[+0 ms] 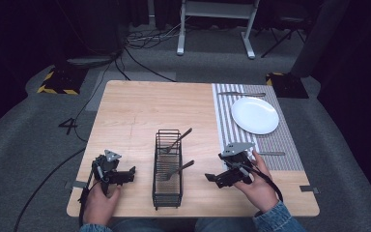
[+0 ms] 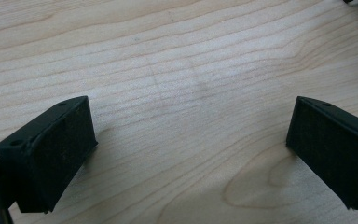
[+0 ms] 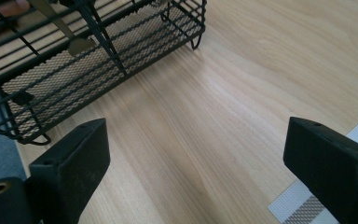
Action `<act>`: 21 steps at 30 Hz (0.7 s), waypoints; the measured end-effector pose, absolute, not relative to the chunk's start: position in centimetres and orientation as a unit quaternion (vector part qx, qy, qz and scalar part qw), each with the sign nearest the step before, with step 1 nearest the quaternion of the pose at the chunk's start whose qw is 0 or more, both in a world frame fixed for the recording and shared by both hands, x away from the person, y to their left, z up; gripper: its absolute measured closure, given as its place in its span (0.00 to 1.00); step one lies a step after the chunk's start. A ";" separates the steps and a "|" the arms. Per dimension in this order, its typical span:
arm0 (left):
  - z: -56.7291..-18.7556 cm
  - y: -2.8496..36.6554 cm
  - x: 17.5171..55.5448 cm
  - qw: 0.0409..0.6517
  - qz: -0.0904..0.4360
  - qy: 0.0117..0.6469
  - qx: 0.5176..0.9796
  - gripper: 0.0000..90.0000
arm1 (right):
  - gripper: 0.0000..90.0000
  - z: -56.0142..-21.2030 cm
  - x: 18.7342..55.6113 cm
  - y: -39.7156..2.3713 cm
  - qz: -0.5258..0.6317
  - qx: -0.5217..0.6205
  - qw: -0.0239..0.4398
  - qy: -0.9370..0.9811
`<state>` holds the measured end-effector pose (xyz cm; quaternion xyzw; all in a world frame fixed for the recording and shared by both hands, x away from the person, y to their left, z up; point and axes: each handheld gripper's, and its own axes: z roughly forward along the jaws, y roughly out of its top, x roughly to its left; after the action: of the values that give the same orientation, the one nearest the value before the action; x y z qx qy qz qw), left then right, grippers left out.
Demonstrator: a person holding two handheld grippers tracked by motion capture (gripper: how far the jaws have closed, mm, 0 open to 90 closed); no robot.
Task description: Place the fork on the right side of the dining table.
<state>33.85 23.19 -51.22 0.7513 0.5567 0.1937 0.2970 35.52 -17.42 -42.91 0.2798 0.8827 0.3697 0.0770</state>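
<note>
A black wire caddy (image 1: 167, 166) stands at the middle of the wooden table (image 1: 135, 111), with two forks leaning in it, one at the far end (image 1: 179, 139) and one nearer (image 1: 178, 170). My left gripper (image 1: 129, 174) rests low on the table left of the caddy, pointing toward it. Its jaws are wide open over bare wood (image 2: 191, 149). My right gripper (image 1: 210, 178) sits right of the caddy, also pointing at it. It is open (image 3: 196, 163), with nothing between the jaws. The caddy's mesh floor (image 3: 74, 70) and a fork handle (image 3: 60, 25) show in the right gripper view.
A striped placemat (image 1: 290, 145) covers the table's right side and holds a white plate (image 1: 254, 115). A knife (image 1: 241, 94) lies beyond the plate, and another utensil (image 1: 272, 153) lies close to my right hand. The placemat corner (image 3: 307, 205) shows beside the right jaw.
</note>
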 end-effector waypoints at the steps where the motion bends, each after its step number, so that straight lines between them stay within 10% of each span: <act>1: -51.2 23.2 33.8 0.297 0.194 0.557 0.751 0.01 | 0.08 -43.2 35.5 -17.3 0.368 0.283 0.076 0.883; 21: -51.2 23.2 33.8 0.297 0.194 0.557 0.751 0.01 | 0.08 -49.3 35.2 -15.2 0.315 0.309 0.079 0.894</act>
<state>33.85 23.20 -51.22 0.7515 0.5565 0.1936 0.2968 35.25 -15.17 -49.29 0.3090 0.8938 0.3154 0.0793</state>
